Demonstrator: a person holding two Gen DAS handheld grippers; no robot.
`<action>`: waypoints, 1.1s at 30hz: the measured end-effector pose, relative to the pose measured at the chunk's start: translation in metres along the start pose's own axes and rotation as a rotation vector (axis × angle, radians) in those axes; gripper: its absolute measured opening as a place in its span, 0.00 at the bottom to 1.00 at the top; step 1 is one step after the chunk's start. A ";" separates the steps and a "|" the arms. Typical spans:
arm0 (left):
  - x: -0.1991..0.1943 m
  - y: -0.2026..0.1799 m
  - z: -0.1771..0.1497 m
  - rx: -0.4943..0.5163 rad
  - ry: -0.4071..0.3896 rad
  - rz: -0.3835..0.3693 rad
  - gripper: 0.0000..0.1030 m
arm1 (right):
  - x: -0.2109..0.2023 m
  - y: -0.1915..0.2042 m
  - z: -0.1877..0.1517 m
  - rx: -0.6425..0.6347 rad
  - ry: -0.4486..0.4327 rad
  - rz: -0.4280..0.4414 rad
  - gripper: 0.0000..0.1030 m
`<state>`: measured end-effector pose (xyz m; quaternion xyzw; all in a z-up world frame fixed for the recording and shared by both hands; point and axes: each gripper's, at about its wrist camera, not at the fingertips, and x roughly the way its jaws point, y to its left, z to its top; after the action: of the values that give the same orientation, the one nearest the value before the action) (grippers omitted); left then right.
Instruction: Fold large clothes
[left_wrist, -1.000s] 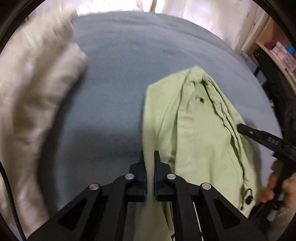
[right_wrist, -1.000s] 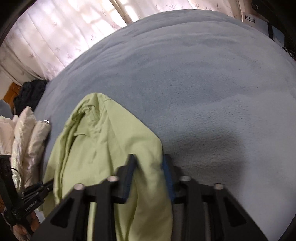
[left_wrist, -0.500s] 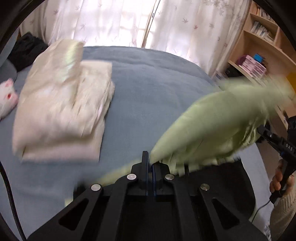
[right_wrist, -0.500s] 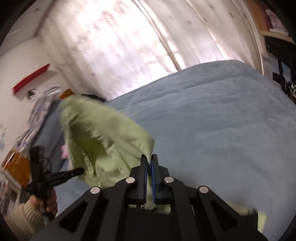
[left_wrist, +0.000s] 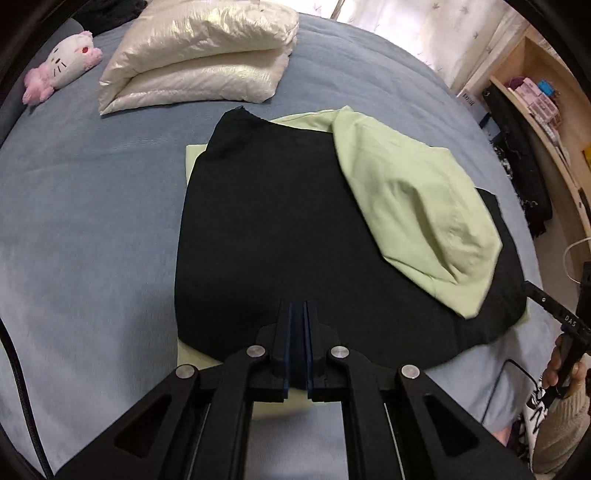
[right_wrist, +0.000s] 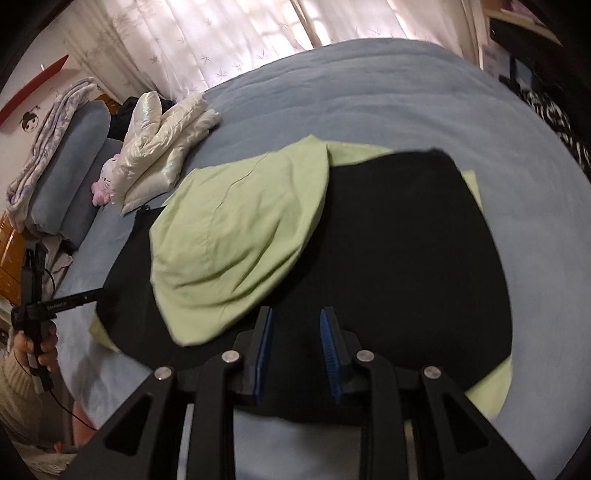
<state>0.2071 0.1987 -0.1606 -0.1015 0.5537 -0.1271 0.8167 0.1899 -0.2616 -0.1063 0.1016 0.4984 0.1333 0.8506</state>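
Note:
A large garment, light green outside with a black lining (left_wrist: 277, 221), lies spread on the blue bed (left_wrist: 74, 221) with the lining up. Green edges show around the black. A loose green part (left_wrist: 417, 206) is flopped over its right half; in the right wrist view that green part (right_wrist: 240, 240) lies to the left. My left gripper (left_wrist: 297, 314) is shut at the near hem, with blurred green cloth just under its fingers. My right gripper (right_wrist: 297, 314) is over the near edge with its jaws opening. Its blue pads (right_wrist: 264, 350) press on nothing, and only the lining shows in the gap.
A folded white puffy jacket (left_wrist: 195, 55) and a pink and white plush toy (left_wrist: 62, 66) lie at the far side of the bed. A wooden shelf (left_wrist: 535, 103) stands to the right, with curtains (right_wrist: 221, 37) behind. Blue pillows (right_wrist: 74, 147) are at the head.
Both grippers swung the green garment up and across the bed. It now lies spread out with the lining up. The right jaws have parted and let the cloth go.

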 end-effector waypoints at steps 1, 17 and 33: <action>-0.001 -0.001 -0.001 0.005 -0.005 -0.008 0.04 | -0.007 0.005 -0.004 -0.003 -0.003 0.013 0.26; -0.097 -0.078 -0.038 0.123 -0.091 -0.180 0.19 | -0.125 0.091 -0.039 -0.120 -0.119 0.210 0.33; 0.060 -0.084 -0.011 -0.100 0.055 -0.364 0.20 | 0.053 0.027 -0.028 0.185 0.085 0.186 0.37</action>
<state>0.2097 0.0993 -0.1911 -0.2371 0.5540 -0.2479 0.7586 0.1867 -0.2173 -0.1549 0.2197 0.5325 0.1692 0.7997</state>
